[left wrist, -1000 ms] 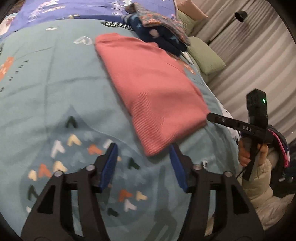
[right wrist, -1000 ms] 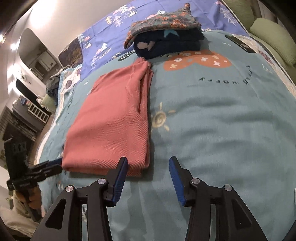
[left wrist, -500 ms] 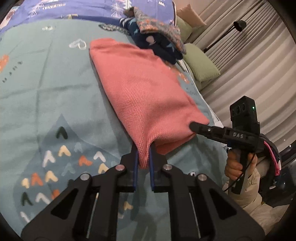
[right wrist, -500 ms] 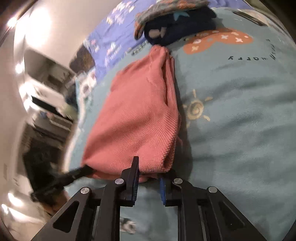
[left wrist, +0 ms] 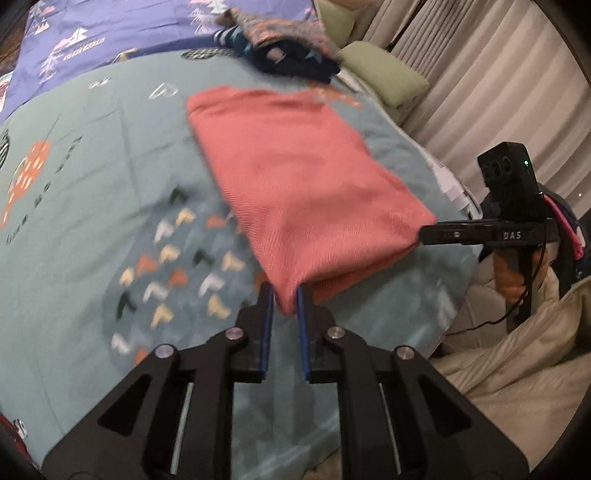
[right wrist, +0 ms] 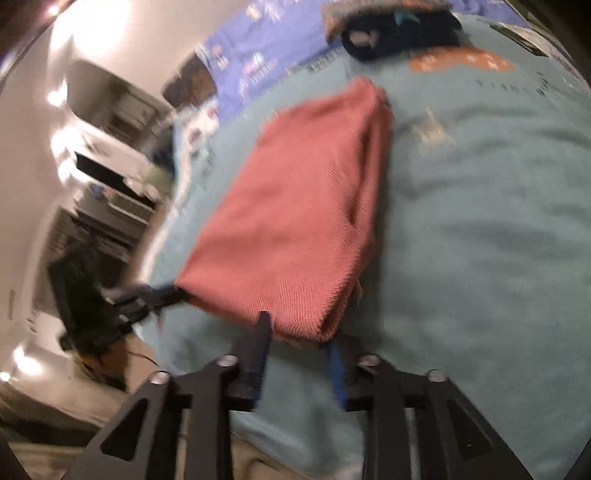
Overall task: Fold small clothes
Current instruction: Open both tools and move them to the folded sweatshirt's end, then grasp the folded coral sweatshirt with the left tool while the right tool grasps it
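A folded salmon-pink garment [left wrist: 299, 177] lies on the teal bedspread [left wrist: 92, 192]. My left gripper [left wrist: 284, 301] is shut on its near left corner and lifts it. In the right wrist view the same garment [right wrist: 295, 218] has its near right corner between my right gripper's [right wrist: 299, 332] blue pads, shut on the thick folded edge and lifting it. The right gripper also shows in the left wrist view [left wrist: 480, 232], pinching the far corner. The near edge hangs off the bedspread between the two grippers. Both views are blurred by motion.
A pile of folded dark and patterned clothes [left wrist: 284, 48] sits at the far end of the bed, also in the right wrist view [right wrist: 395, 33]. A green pillow [left wrist: 384, 77] and curtains [left wrist: 498, 81] lie to the right. A beige quilt [left wrist: 524, 354] is by the bed edge.
Both grippers went from open to shut on the pink garment's near corners. They have since raised the near edge and pulled it toward me.
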A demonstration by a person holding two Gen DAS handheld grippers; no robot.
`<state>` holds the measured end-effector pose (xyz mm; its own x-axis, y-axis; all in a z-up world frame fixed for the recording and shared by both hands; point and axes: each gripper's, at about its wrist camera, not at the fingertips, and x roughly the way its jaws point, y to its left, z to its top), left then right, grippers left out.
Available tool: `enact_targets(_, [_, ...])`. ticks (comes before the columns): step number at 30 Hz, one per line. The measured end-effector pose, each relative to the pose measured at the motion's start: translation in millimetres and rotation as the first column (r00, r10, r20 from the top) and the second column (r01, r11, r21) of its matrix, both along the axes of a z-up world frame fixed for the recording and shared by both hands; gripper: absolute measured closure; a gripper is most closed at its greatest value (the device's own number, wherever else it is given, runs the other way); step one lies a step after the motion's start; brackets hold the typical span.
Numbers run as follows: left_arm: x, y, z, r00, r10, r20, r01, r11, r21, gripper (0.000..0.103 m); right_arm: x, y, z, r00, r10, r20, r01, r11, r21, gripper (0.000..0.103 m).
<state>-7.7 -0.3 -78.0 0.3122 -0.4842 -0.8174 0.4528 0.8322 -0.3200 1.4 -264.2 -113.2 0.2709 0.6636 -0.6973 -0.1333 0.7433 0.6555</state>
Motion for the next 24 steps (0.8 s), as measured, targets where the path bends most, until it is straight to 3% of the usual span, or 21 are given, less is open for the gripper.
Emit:
enact_targets(2, [5.7, 10.6, 4.4, 0.999, 0.038, 0.007, -0.038, 0.999, -0.007, 0.076, 4.3, -13.0, -0.8, 0.999, -0.041, 0.0, 0.041, 0.999, -0.033, 0.049])
enact_targets(4, [14.4, 21.1, 15.5, 0.996, 0.085, 0.039, -0.083, 0.995, -0.048, 0.051, 12.6, -25.8, 5.2, 0.996, -0.086, 0.037, 0.087, 0.996, -0.023, 0.045])
enact_targets(6, [23.2, 21.0, 22.4, 0.993, 0.084, 0.087, -0.079, 0.995, -0.056, 0.04, 26.5, -35.9, 12.3, 0.99, -0.11, 0.085, 0.11, 0.994, 0.004, 0.038])
enact_targets(8, [35.2, 13.7, 20.5, 0.99, 0.079, 0.116, -0.075, 0.996, -0.041, 0.04, 40.7, -37.9, 13.6, 0.987, -0.123, 0.108, 0.123, 0.992, 0.006, 0.036])
enact_targets(13, [86.0, -8.8, -12.5, 0.996, 0.086, 0.008, -0.085, 0.993, -0.076, 0.04, 82.7, -23.1, -3.1, 0.993, -0.089, 0.075, 0.087, 0.995, 0.039, 0.036])
enact_targets(18, [101.5, -18.1, -28.8, 0.997, 0.06, -0.043, -0.065, 0.99, -0.129, 0.04, 105.0, -15.3, -24.4, 0.998, -0.059, 0.018, 0.058, 0.996, 0.062, 0.036])
enact_targets(24, [113.9, -16.8, -43.1, 0.994, 0.008, -0.108, -0.031, 0.975, -0.218, 0.039, 110.2, -14.3, -30.6, 0.999, -0.018, 0.047, 0.013, 0.995, 0.096, 0.036])
